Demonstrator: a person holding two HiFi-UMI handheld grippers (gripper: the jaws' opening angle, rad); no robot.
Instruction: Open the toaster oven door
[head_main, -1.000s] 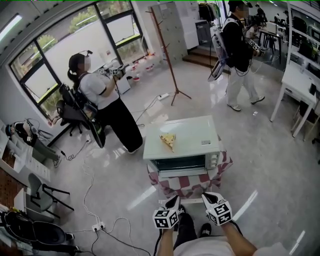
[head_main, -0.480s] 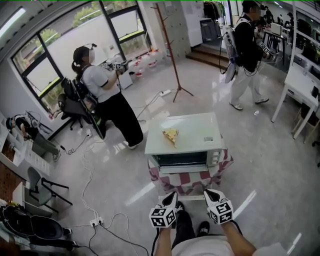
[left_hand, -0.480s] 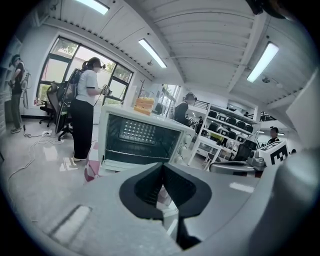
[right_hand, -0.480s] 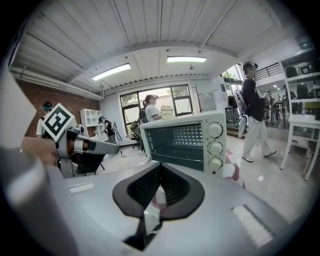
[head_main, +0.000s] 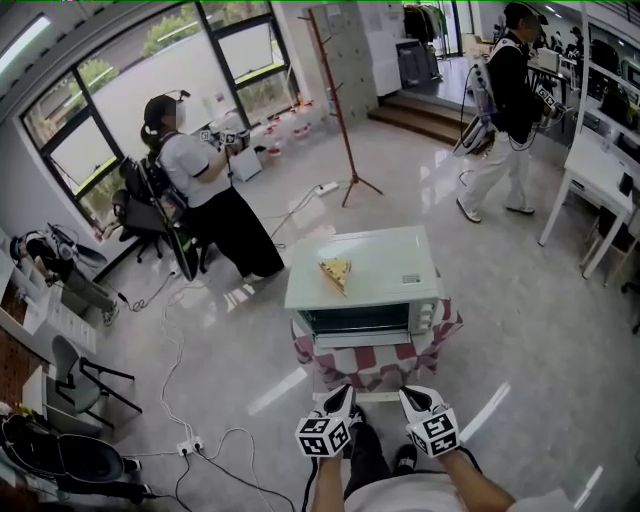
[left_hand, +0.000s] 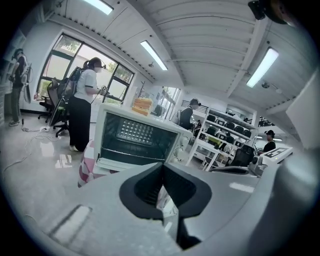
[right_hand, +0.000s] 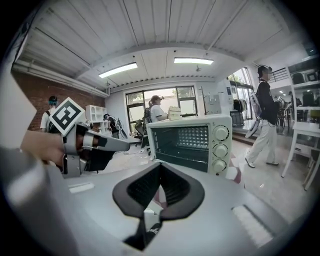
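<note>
The white toaster oven (head_main: 365, 285) stands on a small table with a red-and-white checked cloth (head_main: 375, 365), its glass door (head_main: 360, 320) upright and closed. A slice of bread (head_main: 336, 272) lies on top. My left gripper (head_main: 344, 397) and right gripper (head_main: 410, 394) hover side by side short of the table, well apart from the oven. In the left gripper view the jaws (left_hand: 161, 167) meet, nothing between them, with the oven (left_hand: 137, 140) ahead. The right gripper (right_hand: 159, 167) is likewise shut and empty before the oven (right_hand: 190, 142), whose knobs (right_hand: 220, 148) line its right side.
A person with grippers (head_main: 200, 190) stands left of the oven; another (head_main: 510, 90) walks at the back right. A coat stand (head_main: 335, 100) is behind the oven. Cables and a power strip (head_main: 195, 445) lie on the floor at left, and a white desk (head_main: 600, 170) is at right.
The person at the back right has walked further right and away. Both grippers stay low in front of the table, hardly shifted and still shut.
</note>
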